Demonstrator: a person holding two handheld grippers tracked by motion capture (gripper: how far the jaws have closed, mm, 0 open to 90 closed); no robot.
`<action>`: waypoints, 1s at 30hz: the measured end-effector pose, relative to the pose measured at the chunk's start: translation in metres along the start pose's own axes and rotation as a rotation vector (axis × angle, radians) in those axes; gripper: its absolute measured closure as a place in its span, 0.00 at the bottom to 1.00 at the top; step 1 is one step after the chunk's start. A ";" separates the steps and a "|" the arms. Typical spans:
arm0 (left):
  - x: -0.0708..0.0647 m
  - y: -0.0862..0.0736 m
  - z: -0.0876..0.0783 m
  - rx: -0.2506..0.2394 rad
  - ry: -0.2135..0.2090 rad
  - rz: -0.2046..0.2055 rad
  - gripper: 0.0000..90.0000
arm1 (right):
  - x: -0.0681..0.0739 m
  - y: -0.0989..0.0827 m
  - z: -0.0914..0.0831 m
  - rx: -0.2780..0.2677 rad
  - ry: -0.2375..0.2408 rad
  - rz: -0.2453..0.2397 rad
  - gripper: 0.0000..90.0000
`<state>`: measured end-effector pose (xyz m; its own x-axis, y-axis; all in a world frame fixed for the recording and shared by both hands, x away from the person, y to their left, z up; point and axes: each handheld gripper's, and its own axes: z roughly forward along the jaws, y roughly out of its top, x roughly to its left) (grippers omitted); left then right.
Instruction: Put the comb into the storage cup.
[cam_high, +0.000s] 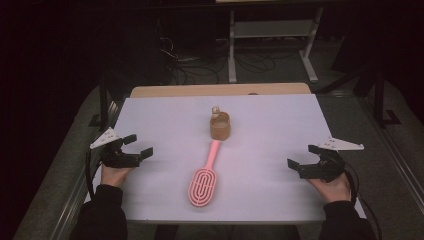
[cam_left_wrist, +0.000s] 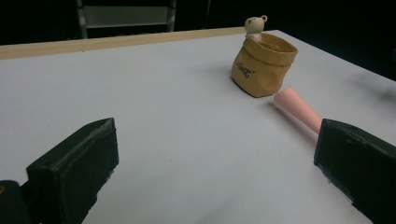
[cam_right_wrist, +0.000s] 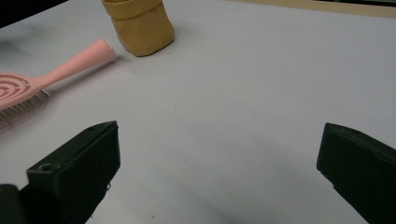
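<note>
Dark floor with loose cables and the legs of a white frame lie beyond the desk, whose pale top has a wooden strip along its far edge. From the high view, a pink hairbrush lies near the middle of the desk, its oval head toward the person and its handle pointing away, the handle's tip just beside a small tan pouch that stands upright with a little bear figure at its far rim. The left gripper is held low over the desk's left part, its jaws spread wide with nothing between them, well apart from the hairbrush; the right gripper sits over the right part, jaws likewise spread and bare, also well apart from it. Dark sleeves come in from the bottom edge. In the left gripper view, the two black jaws stand far apart over bare desk; the tan pouch stands ahead to the right with the bear figure peeking over its rim, and the hairbrush handle runs behind the right-hand jaw. In the right gripper view, the jaws are again wide and hold nothing; the hairbrush lies at the upper left, bristles down, handle tip near the pouch.
</note>
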<state>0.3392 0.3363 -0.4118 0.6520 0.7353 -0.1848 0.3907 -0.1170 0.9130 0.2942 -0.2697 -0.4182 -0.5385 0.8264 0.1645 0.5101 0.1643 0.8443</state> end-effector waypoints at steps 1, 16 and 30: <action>0.000 0.000 0.000 -0.002 0.000 -0.001 0.00 | 0.000 0.000 -0.001 -0.003 0.001 0.001 0.00; -0.003 -0.002 -0.006 -0.001 -0.004 -0.016 0.00 | -0.001 0.000 -0.003 -0.021 -0.002 0.010 0.00; -0.009 -0.001 -0.003 0.036 -0.035 0.002 0.00 | 0.004 0.000 -0.006 -0.026 0.014 -0.006 0.00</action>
<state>0.3311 0.3322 -0.4100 0.6747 0.7116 -0.1960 0.4123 -0.1431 0.8997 0.2880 -0.2700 -0.4150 -0.5509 0.8179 0.1663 0.4896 0.1554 0.8580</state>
